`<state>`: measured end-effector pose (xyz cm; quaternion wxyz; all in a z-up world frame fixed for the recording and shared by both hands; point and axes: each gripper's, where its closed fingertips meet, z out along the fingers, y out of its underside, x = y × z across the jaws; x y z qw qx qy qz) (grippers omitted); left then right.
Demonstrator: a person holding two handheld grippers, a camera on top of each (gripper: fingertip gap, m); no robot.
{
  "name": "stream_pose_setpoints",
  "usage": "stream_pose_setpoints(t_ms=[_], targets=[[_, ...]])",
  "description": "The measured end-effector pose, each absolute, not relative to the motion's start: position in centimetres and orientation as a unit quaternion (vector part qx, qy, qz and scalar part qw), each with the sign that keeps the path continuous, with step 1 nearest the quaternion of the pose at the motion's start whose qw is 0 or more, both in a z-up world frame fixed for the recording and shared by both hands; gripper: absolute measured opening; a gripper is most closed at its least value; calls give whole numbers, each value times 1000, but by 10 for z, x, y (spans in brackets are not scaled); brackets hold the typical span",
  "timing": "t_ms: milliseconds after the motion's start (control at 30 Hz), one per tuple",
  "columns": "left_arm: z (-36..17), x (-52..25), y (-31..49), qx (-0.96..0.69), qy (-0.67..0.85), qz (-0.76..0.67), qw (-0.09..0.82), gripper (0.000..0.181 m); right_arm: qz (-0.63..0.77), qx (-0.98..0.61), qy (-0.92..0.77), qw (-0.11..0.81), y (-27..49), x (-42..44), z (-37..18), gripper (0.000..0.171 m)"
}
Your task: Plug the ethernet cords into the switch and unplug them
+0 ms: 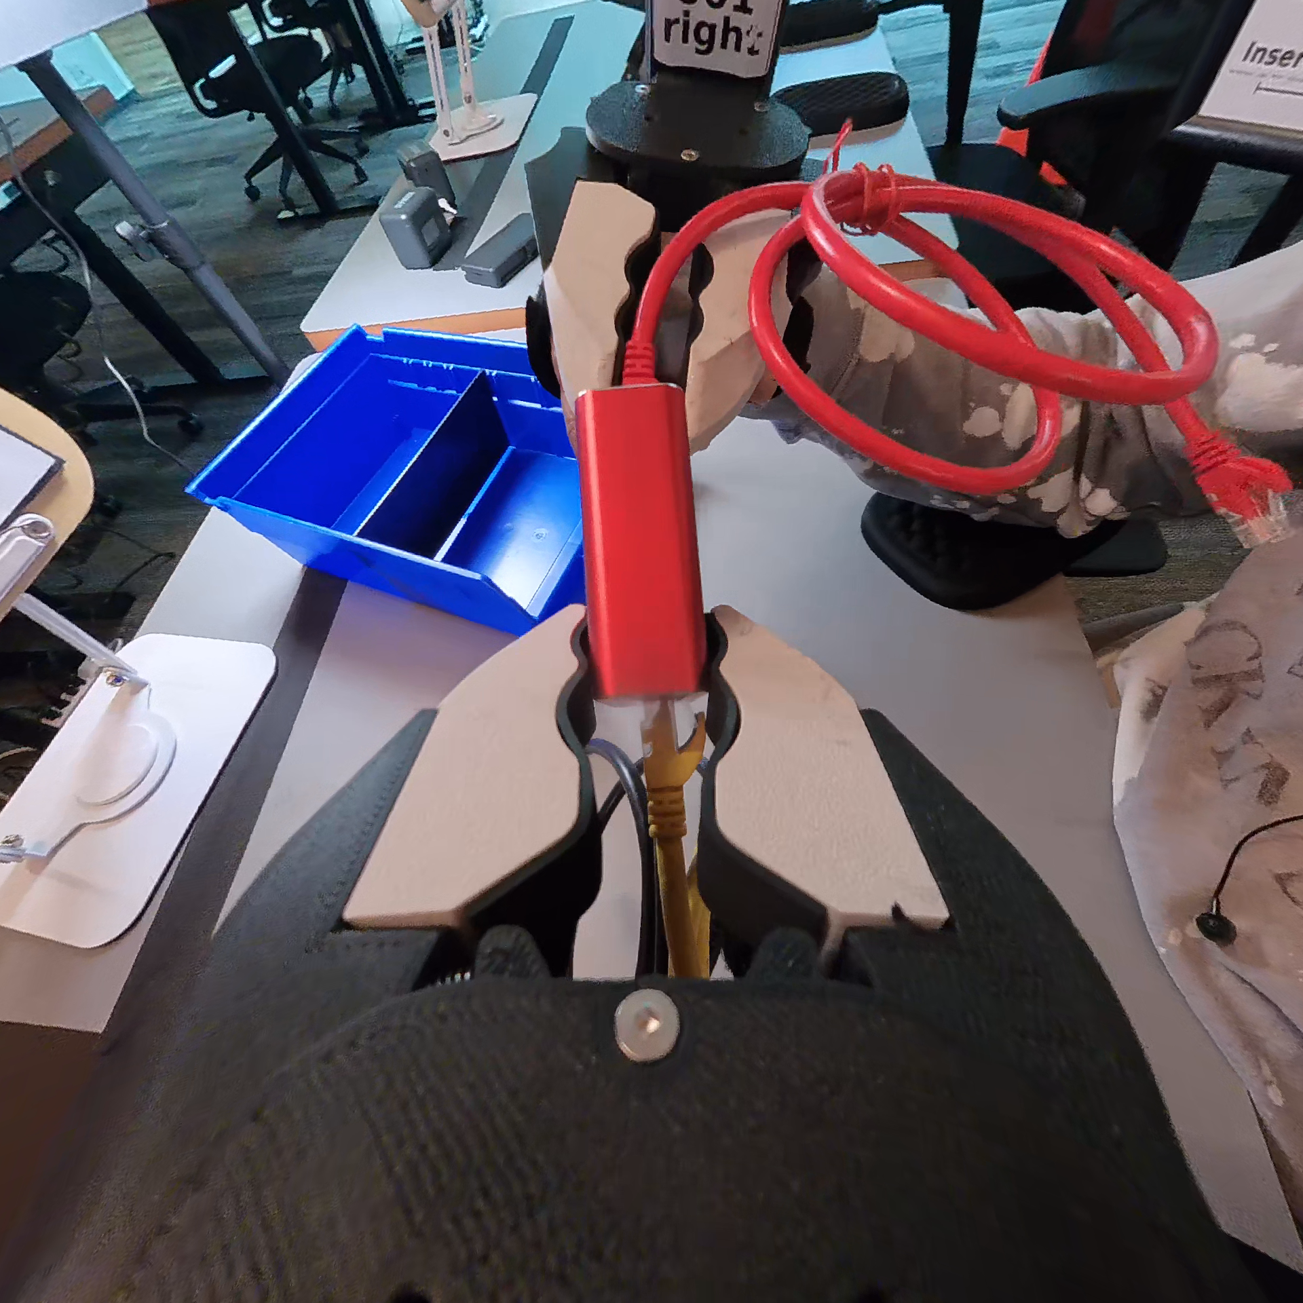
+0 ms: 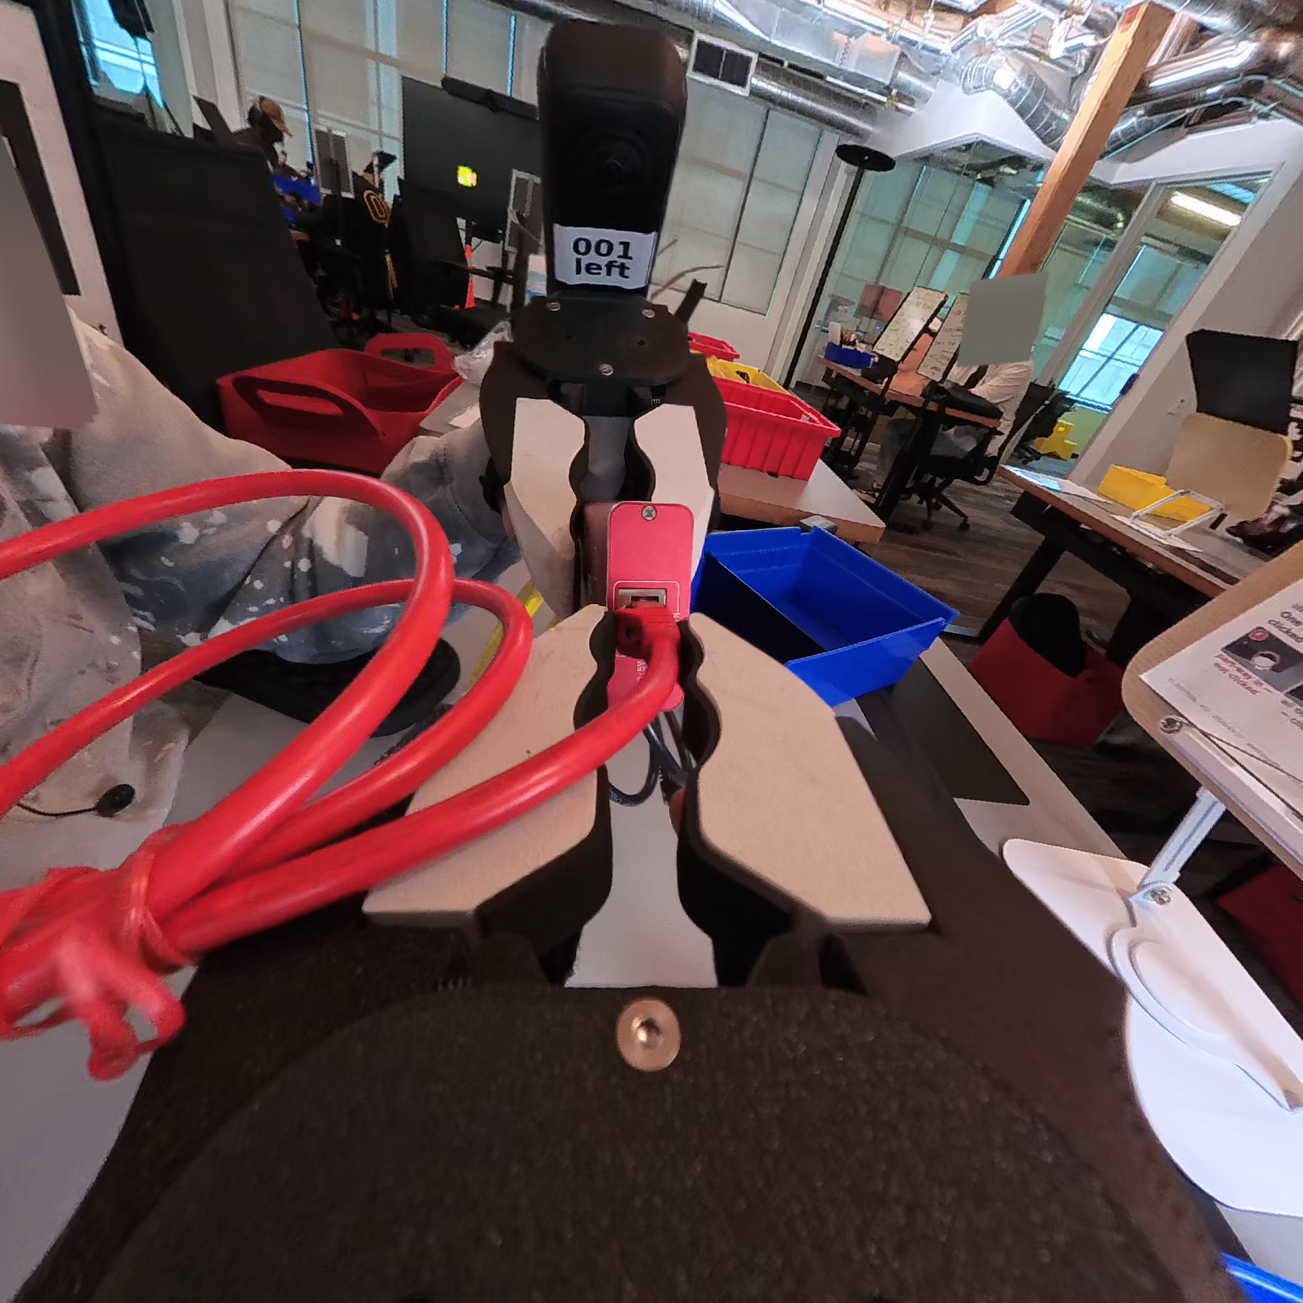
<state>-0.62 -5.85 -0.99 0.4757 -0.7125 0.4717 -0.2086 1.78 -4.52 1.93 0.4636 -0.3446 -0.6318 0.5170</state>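
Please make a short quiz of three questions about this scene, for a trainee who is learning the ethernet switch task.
1. True or false: the left gripper is shut on the red switch.
2. Which cord does the right gripper pinch? A) yellow cord B) red cord C) black cord
3. Fill in: the free plug of the red cord hangs over the person's ____.

Key
1. True.
2. B; its plug sits at the switch's port, while the yellow cord enters the opposite end.
3. Sleeve.
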Motion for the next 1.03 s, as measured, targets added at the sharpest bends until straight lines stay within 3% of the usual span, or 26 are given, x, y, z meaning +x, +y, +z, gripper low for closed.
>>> stream_pose_setpoints(t_ms=[833, 1033], targets=[[-24, -3, -70, -719, 506, -203, 431, 28, 555, -335, -657, 385, -59, 26, 5, 14], [-18, -9, -59, -733, 477, -179, 451, 28, 539, -345, -635, 433, -44, 17, 11, 15]])
